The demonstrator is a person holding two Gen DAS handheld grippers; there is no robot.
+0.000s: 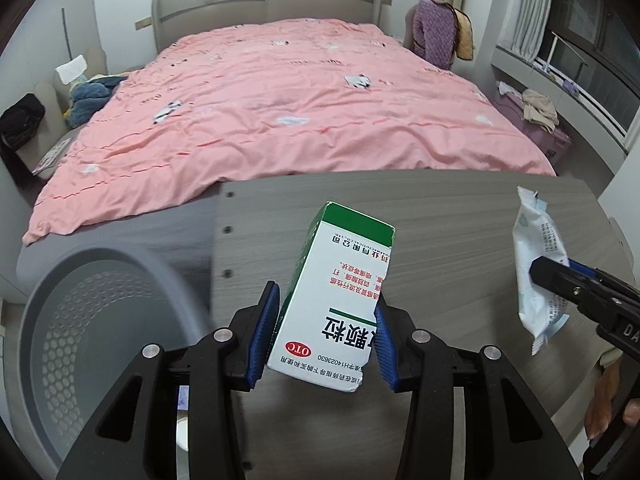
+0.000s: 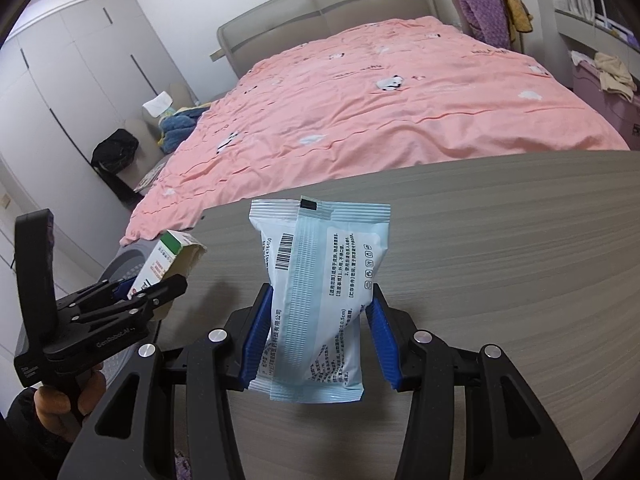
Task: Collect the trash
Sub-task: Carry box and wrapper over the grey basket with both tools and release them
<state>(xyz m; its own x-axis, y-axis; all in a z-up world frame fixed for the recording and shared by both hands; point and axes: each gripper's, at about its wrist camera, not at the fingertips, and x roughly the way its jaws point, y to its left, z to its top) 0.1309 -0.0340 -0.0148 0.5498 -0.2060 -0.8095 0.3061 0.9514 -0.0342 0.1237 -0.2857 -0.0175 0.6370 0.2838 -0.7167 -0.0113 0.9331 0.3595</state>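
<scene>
Bed (image 1: 304, 92) with a wrinkled pink quilt lies beyond the grey wood-grain tabletop (image 1: 460, 232). Only the left view shows the round perforated grey bin (image 1: 100, 312) beside the tabletop's edge. Left gripper (image 1: 324, 332) has its fingers clamped on a white-and-green cardboard box (image 1: 336, 292), held above the tabletop. Right gripper (image 2: 316, 340) has its fingers clamped on a soft, crinkled pale-blue packet (image 2: 320, 292); only the right view shows its barcode.

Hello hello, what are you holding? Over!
Left hand-held gripper shut on medicine box. Right hand-held gripper shut on wipes pack. Bin beside table, unobstructed.
</scene>
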